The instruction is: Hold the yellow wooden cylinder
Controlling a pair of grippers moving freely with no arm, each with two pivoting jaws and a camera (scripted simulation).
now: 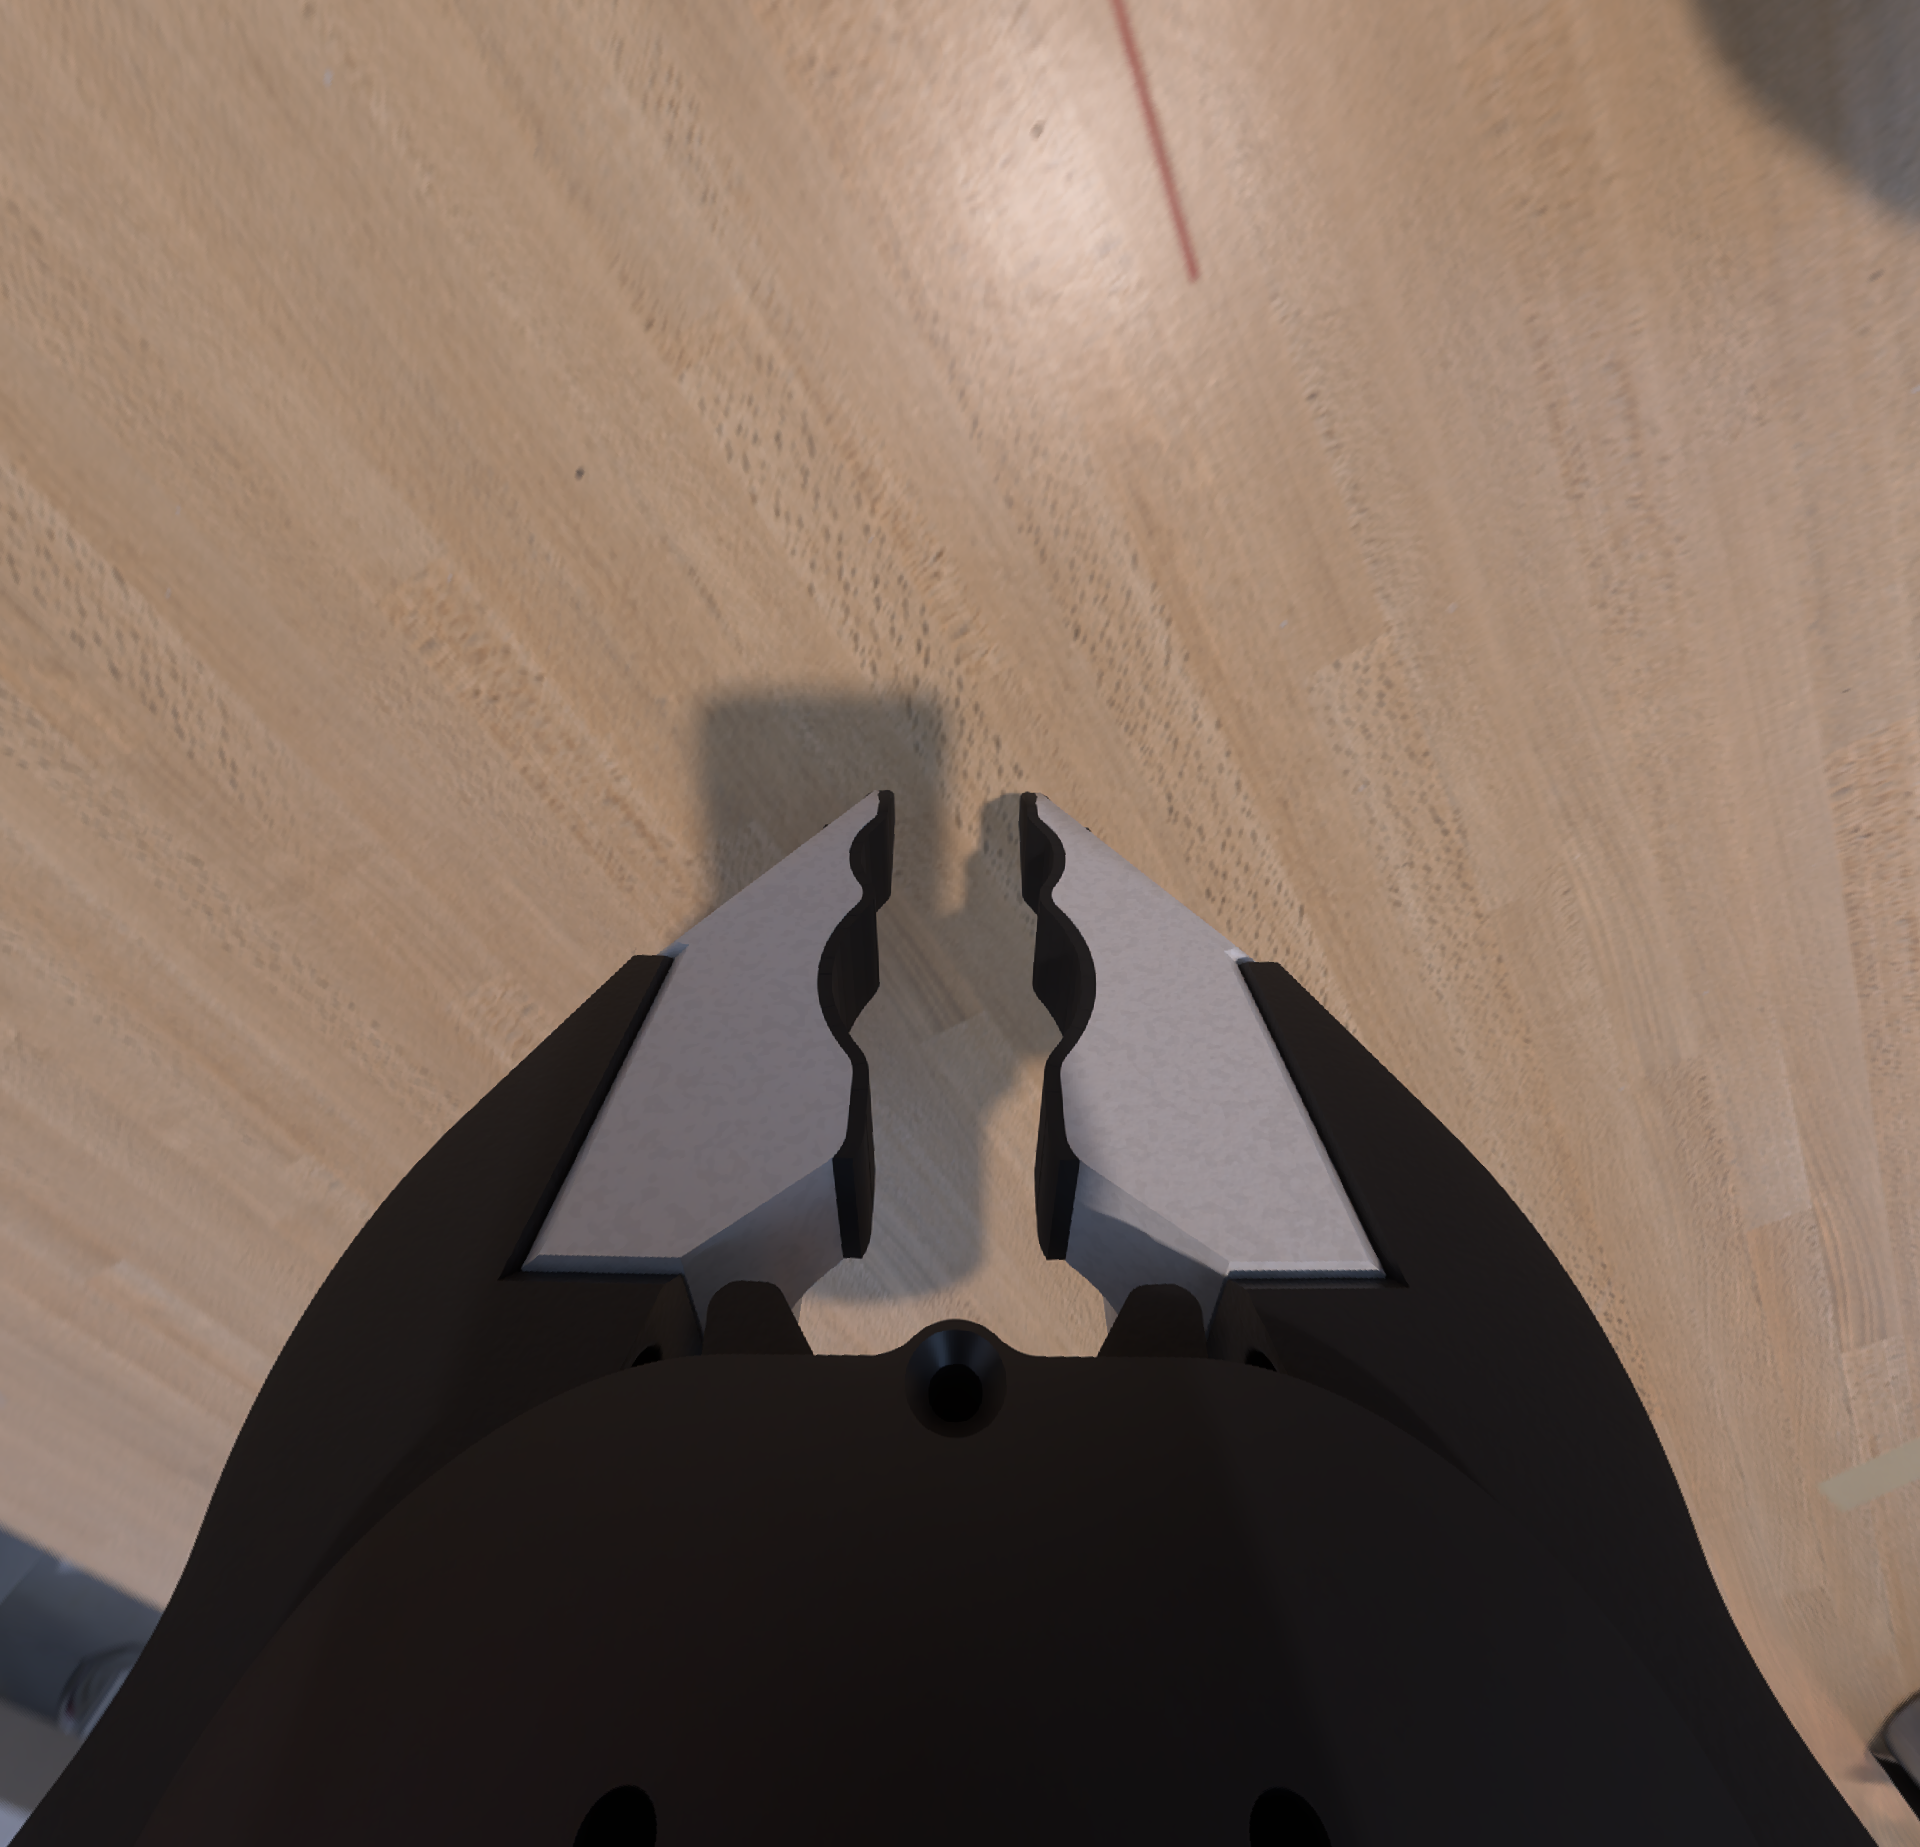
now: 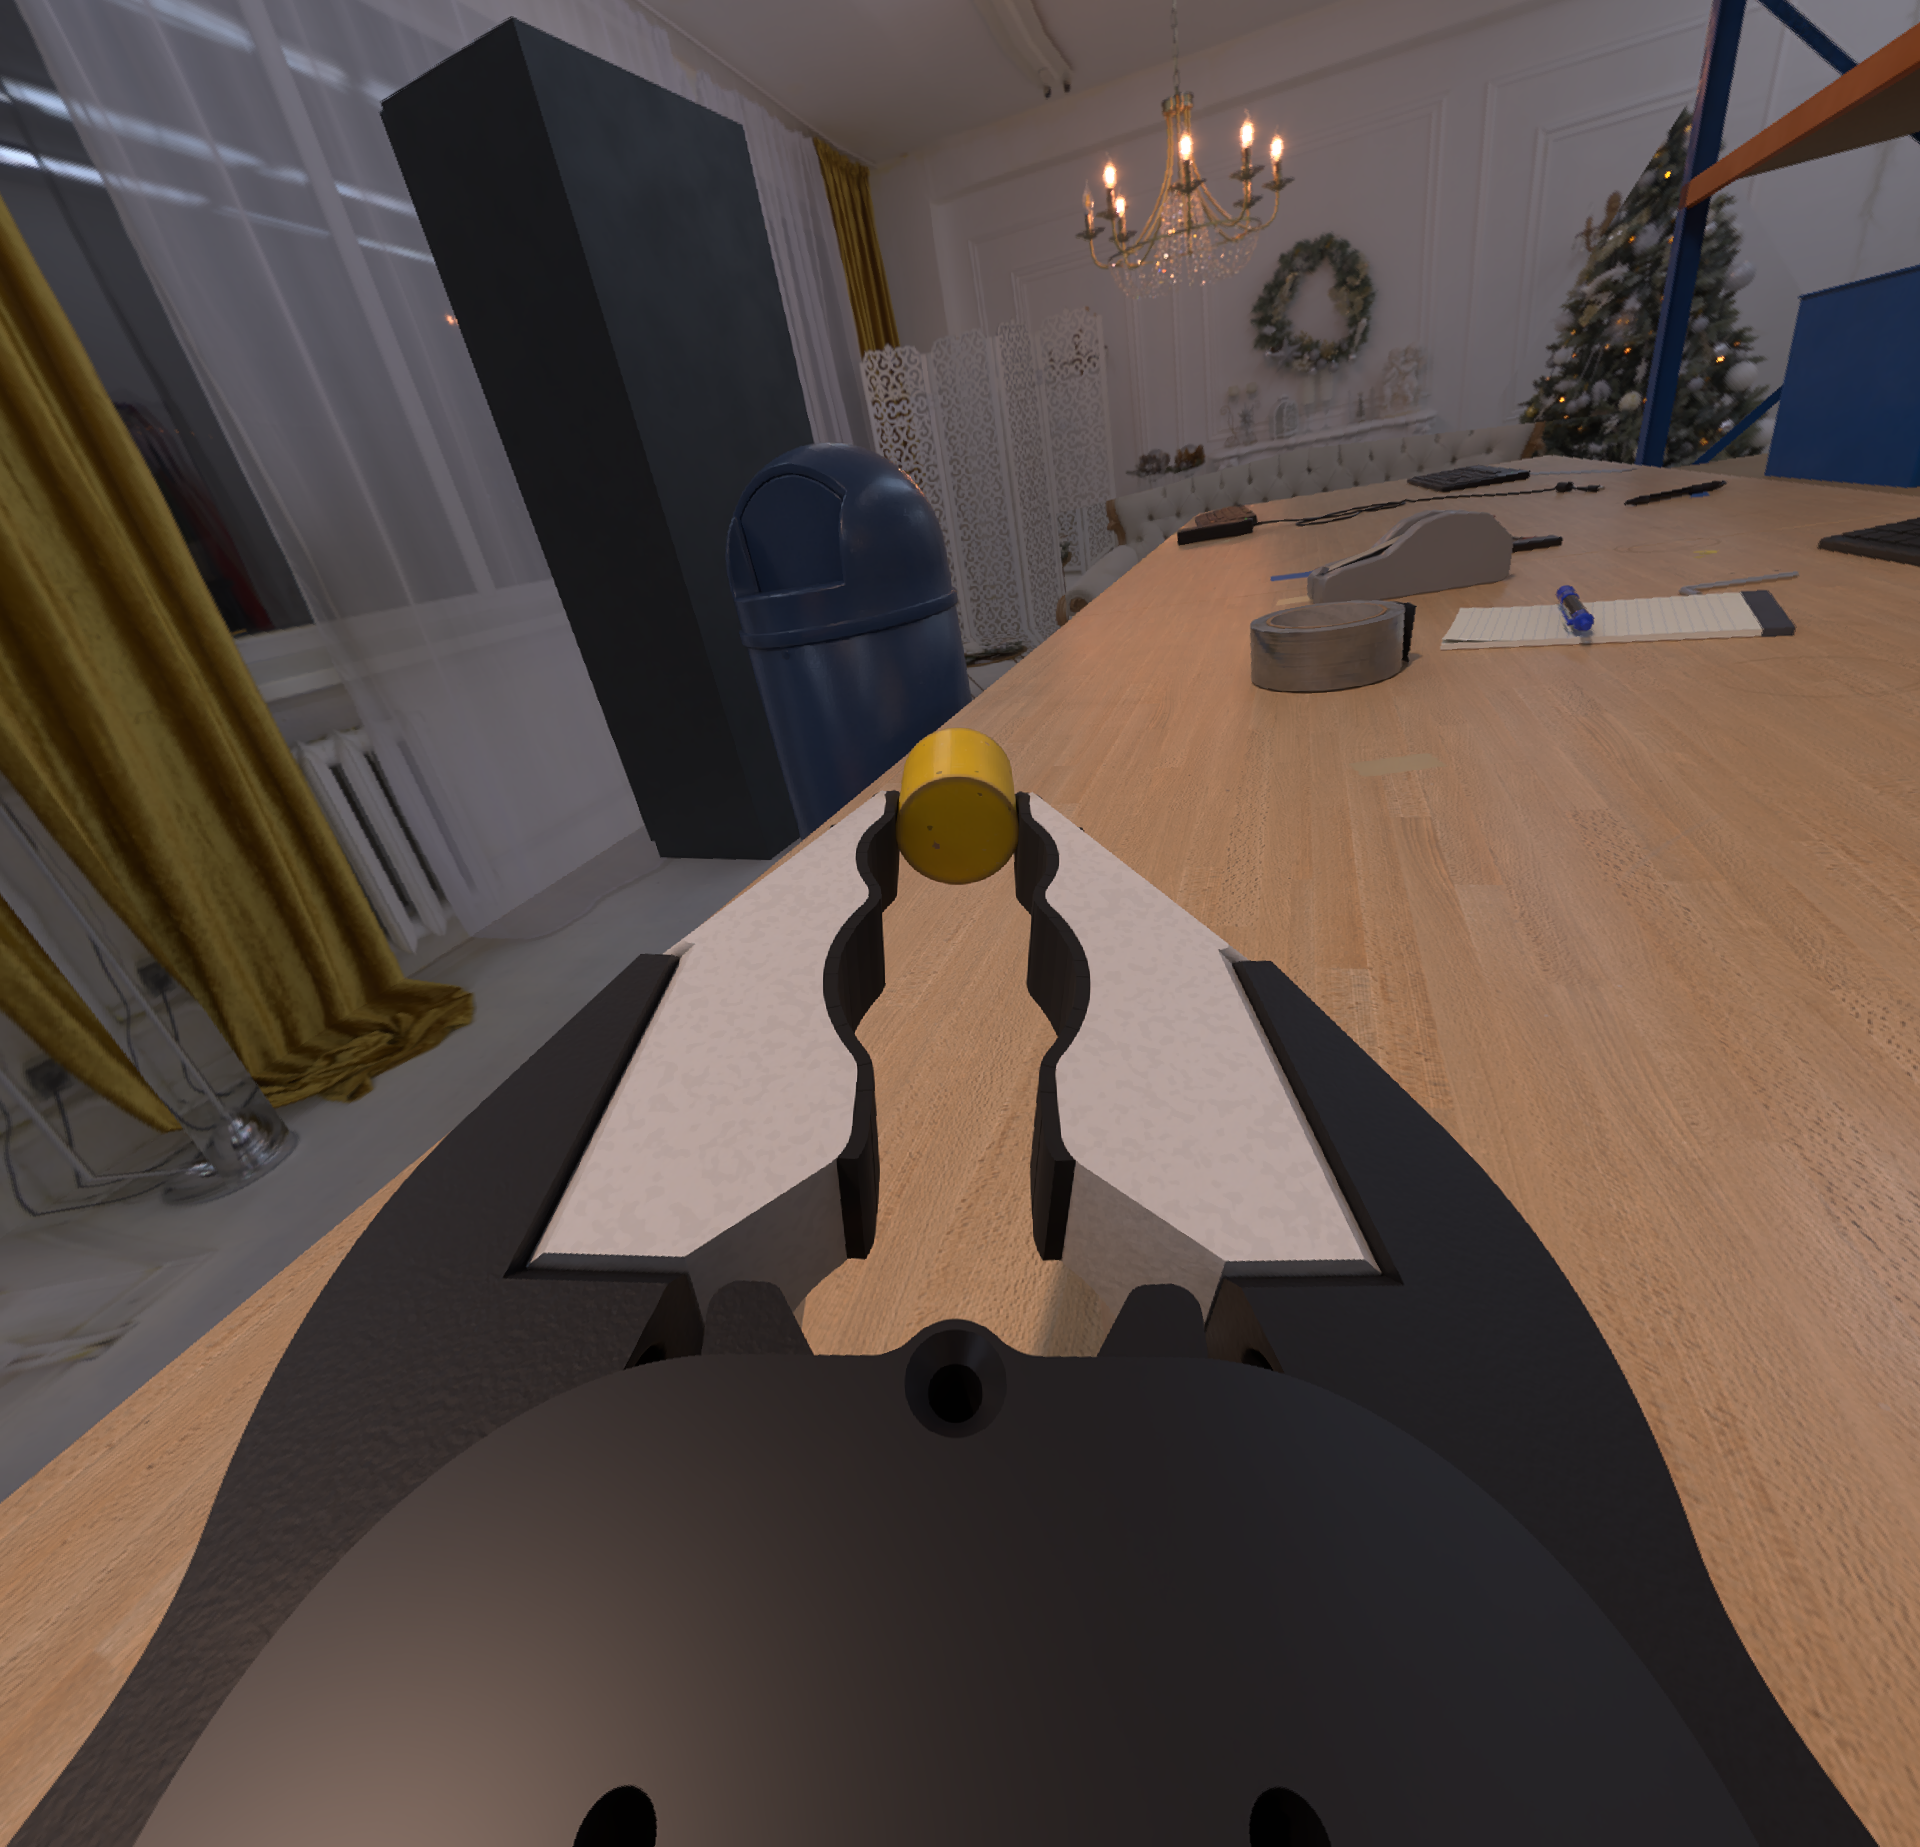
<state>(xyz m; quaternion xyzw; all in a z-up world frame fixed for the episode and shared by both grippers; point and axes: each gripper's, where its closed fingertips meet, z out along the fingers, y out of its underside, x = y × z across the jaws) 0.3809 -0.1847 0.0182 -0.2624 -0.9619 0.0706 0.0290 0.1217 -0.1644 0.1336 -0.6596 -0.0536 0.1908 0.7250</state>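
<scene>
One yellow wooden cylinder [image 2: 955, 823] is seen in the right wrist view, clamped at the very tips of the right two-finger gripper [image 2: 955, 810], with its flat round end turned toward the camera. Both black contoured pads [image 2: 881, 862] are pressed against its curved sides, and it is carried above the light wooden tabletop [image 2: 1455, 966], close to the table's left edge.

In the left wrist view, the left two-finger gripper [image 1: 956, 810] is pointed down at the same pale wooden tabletop [image 1: 416, 447]; its jaws are parted by a narrow gap and nothing is held between them. One thin red line [image 1: 1148, 109] is marked on the wood ahead.

Farther along the table, one grey roll of tape [image 2: 1328, 644], one grey tape dispenser [image 2: 1418, 556], one lined notepad [image 2: 1600, 621] with one blue pen [image 2: 1575, 613] lying on it, and two dark keyboards are counted. Beside the table, one dark blue domed bin [image 2: 842, 623] and one tall dark cabinet [image 2: 613, 395] are seen. One chandelier [image 2: 1184, 197], one wreath [image 2: 1311, 301] and one decorated tree [image 2: 1652, 343] are visible at the far wall.
</scene>
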